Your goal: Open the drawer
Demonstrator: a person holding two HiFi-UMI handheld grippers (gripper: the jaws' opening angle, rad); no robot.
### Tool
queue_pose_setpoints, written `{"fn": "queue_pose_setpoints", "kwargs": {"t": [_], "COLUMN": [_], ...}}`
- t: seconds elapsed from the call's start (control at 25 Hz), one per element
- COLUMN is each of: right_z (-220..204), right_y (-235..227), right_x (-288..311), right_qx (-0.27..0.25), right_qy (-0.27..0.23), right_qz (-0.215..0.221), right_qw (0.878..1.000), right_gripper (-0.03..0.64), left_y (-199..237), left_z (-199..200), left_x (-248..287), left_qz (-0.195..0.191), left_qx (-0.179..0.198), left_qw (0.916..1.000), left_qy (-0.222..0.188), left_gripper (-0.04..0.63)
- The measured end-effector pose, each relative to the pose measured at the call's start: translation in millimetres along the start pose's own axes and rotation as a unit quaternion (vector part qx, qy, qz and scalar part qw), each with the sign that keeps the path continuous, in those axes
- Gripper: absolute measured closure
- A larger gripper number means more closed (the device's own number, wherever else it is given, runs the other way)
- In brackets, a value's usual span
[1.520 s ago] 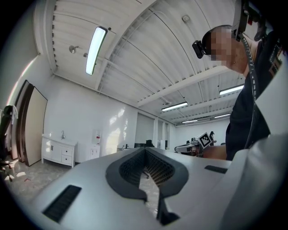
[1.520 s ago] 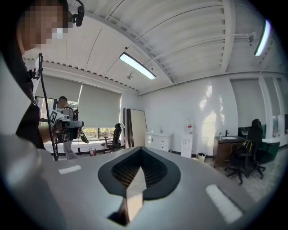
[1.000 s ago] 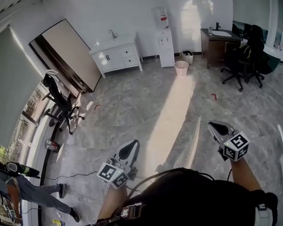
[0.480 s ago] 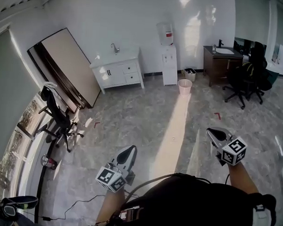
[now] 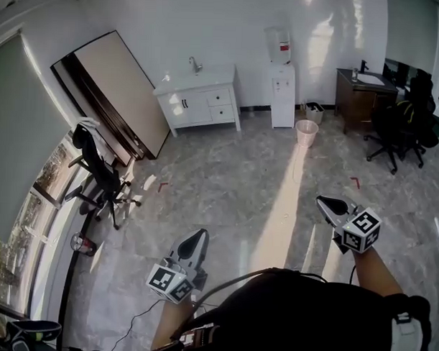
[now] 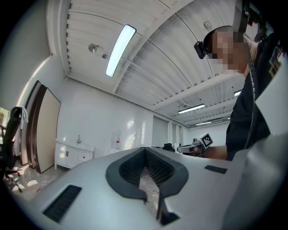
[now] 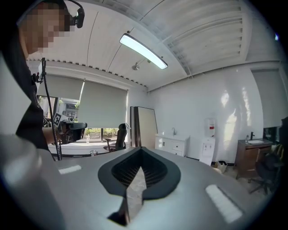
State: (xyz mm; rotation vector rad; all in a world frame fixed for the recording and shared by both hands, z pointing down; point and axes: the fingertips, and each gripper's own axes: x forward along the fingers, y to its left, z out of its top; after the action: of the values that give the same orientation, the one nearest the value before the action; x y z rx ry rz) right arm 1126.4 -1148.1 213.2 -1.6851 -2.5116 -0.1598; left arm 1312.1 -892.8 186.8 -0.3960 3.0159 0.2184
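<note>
A white cabinet [image 5: 200,100] with a tap on top stands against the far wall; its two drawers [image 5: 222,105] on the right side are closed. It also shows small in the left gripper view as the cabinet [image 6: 72,155] and in the right gripper view as the cabinet [image 7: 173,144]. My left gripper [image 5: 200,235] is held out over the marble floor, shut and holding nothing. My right gripper [image 5: 323,202] is likewise shut and holding nothing. Both are several steps short of the cabinet. The jaw tips meet on the left gripper [image 6: 145,150] and on the right gripper [image 7: 140,150].
A large board [image 5: 115,88] leans on the wall left of the cabinet. A water dispenser [image 5: 281,54] and a waste basket [image 5: 306,131] stand to its right. Office chairs [image 5: 101,176] [image 5: 405,120] sit at both sides, with a dark desk [image 5: 366,86] at the far right.
Both grippers have been carried forward across the floor and the cabinet looks nearer. The person at the lower left of the head view has dropped out of sight.
</note>
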Motion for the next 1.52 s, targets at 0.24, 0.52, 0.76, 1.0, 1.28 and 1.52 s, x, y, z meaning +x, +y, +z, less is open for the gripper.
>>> {"fn": "queue_pose_setpoints", "kwargs": {"t": [0.24,0.52,0.76,1.0,1.28,1.52], "right_z": [12.3,12.2,41.4,31.7,17.7,11.9], "right_y": [-9.7,-65.2,-124.2,-180.8,-216.2,-220.1], "right_x": [66.1,139.0,180.6,208.8,240.6,275.4], "right_qx": [0.008,0.000,-0.016,-0.033,-0.028,-0.025], "right_qy": [-0.007,-0.016,-0.035,-0.025,-0.018,-0.007], "right_qz": [0.058,0.139,0.182,0.205,0.226,0.218], "right_qw": [0.998,0.990,0.982,0.978,0.974,0.976], "right_gripper": [0.620,0.620,0.620,0.620,0.620,0.620], "left_y": [32.0,49.6,64.1,66.8,79.8,116.9], "left_z": [1.8,12.7,14.4,2.7,-11.5,-19.9], "left_x": [-1.3,40.4,99.7,159.9,198.9,204.6], "left_qz": [0.056,0.127,0.176,0.195,0.211,0.207], "left_qx": [0.001,0.013,0.030,0.029,0.028,0.016], "left_qw": [0.9984,0.9914,0.9838,0.9804,0.9772,0.9783], "left_qy": [0.000,-0.027,-0.016,-0.009,0.000,0.000], "left_gripper": [0.594,0.594,0.594,0.594,0.594,0.594]}}
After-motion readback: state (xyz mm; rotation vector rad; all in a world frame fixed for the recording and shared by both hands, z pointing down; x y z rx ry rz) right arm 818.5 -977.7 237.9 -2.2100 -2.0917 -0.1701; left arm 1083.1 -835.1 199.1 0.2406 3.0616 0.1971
